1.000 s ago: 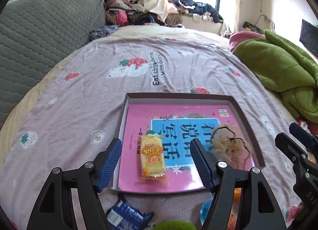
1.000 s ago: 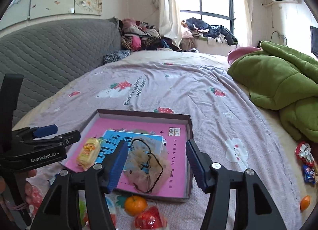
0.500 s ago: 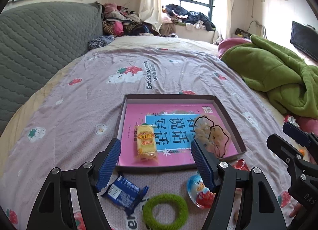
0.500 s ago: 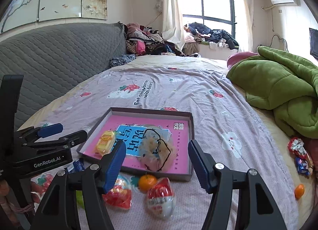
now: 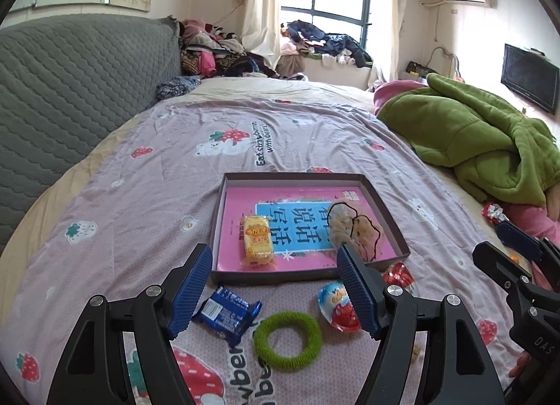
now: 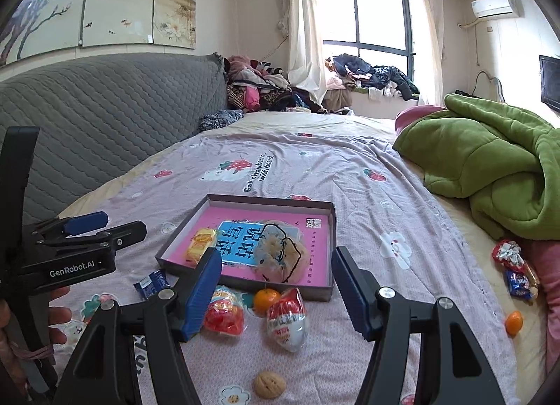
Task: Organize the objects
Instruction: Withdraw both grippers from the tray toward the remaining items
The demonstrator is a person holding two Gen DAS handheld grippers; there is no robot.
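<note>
A shallow brown box (image 5: 224,195) (image 6: 330,226) with a pink book inside lies on the bed. In it lie a yellow snack pack (image 5: 258,239) (image 6: 201,244) and a beige scrunchie with a black hair tie (image 5: 351,230) (image 6: 278,254). In front of the box lie a blue wrapper (image 5: 225,314) (image 6: 152,284), a green hair ring (image 5: 287,340), an egg-shaped candy (image 5: 337,307) (image 6: 287,321), a red packet (image 6: 224,312), a small orange (image 6: 266,300) and a walnut (image 6: 269,384). My left gripper (image 5: 276,289) and right gripper (image 6: 276,293) are both open and empty, held above these loose items.
A green blanket (image 5: 483,146) (image 6: 490,167) is heaped on the right. More wrapped sweets (image 6: 514,265) and another small orange (image 6: 513,322) lie by the right edge. A grey headboard (image 5: 70,90) runs along the left. Clothes are piled by the window.
Both grippers have pulled back from the box and risen. The loose items in front of the box have come into view. Nothing was picked up.
</note>
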